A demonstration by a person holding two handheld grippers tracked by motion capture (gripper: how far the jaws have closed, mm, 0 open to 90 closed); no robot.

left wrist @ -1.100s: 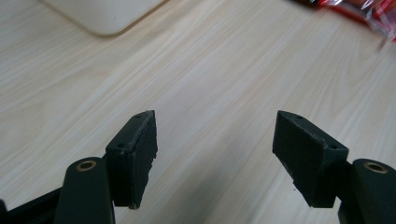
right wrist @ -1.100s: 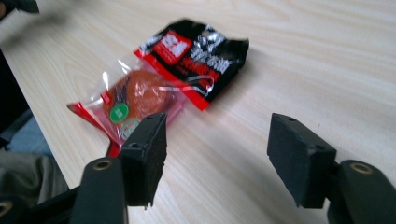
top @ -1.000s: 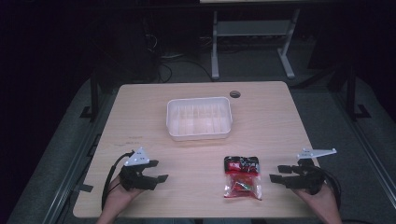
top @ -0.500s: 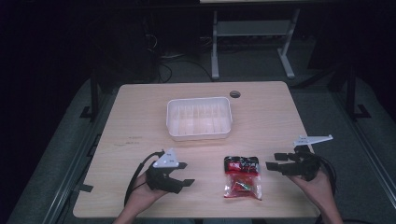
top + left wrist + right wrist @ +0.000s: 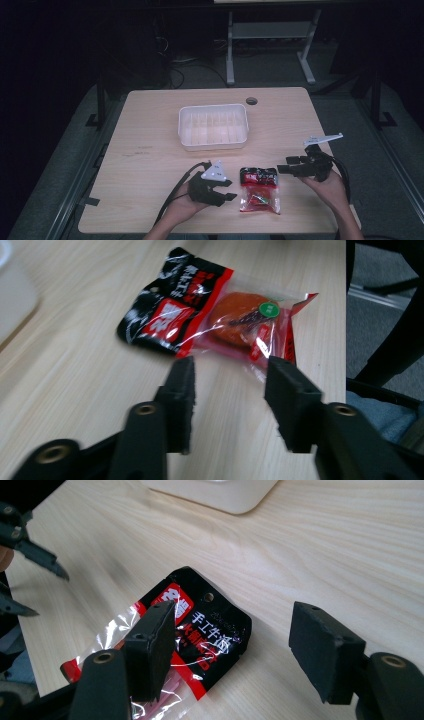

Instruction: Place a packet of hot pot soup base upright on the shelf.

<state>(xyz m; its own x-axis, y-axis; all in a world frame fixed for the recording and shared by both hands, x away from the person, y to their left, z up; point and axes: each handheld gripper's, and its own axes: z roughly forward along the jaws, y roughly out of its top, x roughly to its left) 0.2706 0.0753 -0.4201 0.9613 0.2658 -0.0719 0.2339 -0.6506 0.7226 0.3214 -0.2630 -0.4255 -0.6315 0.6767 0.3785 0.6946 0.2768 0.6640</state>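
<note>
A snack packet (image 5: 259,189) with a black-and-red top and a clear red bottom lies flat near the table's front edge. My left gripper (image 5: 228,190) sits just to its left, jaws open and aimed at the packet (image 5: 210,310), a little short of it. My right gripper (image 5: 284,166) hovers at the packet's right, jaws wide open toward its black end (image 5: 200,630). Nothing is held between either pair of jaws. The left gripper's tips (image 5: 30,550) show at the far left of the right gripper view.
A white plastic bin (image 5: 214,127) stands empty at the middle of the wooden table (image 5: 150,150). A round cable hole (image 5: 251,101) sits near the back edge. Dark floor and a metal frame (image 5: 270,45) lie beyond the table.
My left gripper has moved right across the table to the packet's side. My right gripper has shifted left and slightly back toward the packet. The packet has not moved.
</note>
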